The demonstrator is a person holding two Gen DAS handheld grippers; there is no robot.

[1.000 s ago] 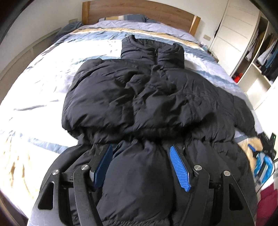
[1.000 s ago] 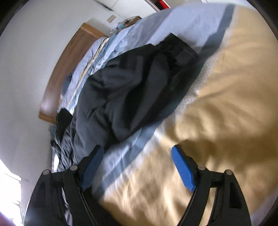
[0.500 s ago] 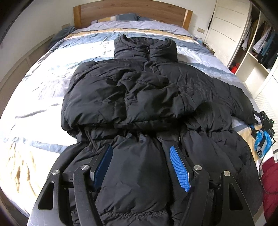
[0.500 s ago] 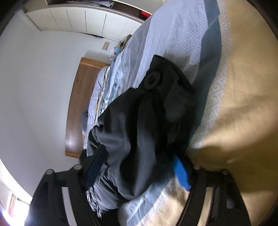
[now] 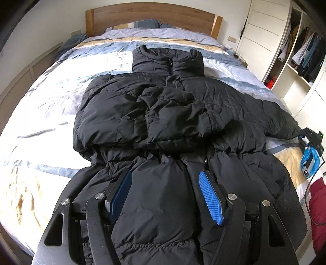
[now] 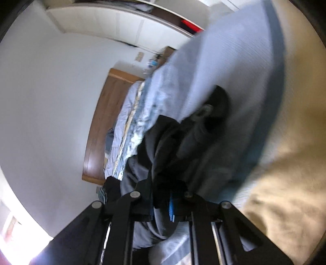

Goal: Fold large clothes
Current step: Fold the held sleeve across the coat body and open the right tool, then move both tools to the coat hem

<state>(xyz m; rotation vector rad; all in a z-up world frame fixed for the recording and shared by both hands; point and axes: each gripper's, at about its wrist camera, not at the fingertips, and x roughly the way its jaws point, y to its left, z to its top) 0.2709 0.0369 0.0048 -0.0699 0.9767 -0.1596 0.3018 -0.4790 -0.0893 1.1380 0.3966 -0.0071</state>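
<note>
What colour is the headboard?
Brown wood headboard; clearest in the left wrist view.

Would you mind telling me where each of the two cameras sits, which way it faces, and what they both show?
Left wrist: sits on the left hand-held gripper, angled down along the black puffer jacket towards the wooden headboard; its jaws stand apart over the hem.
Right wrist: sits on the right hand-held gripper, rolled sideways low at the bed's edge, looking along the sleeve it is shut on.
Shared: jacket, bed and headboard; the left view also catches the right hand-held gripper at its right edge.
</note>
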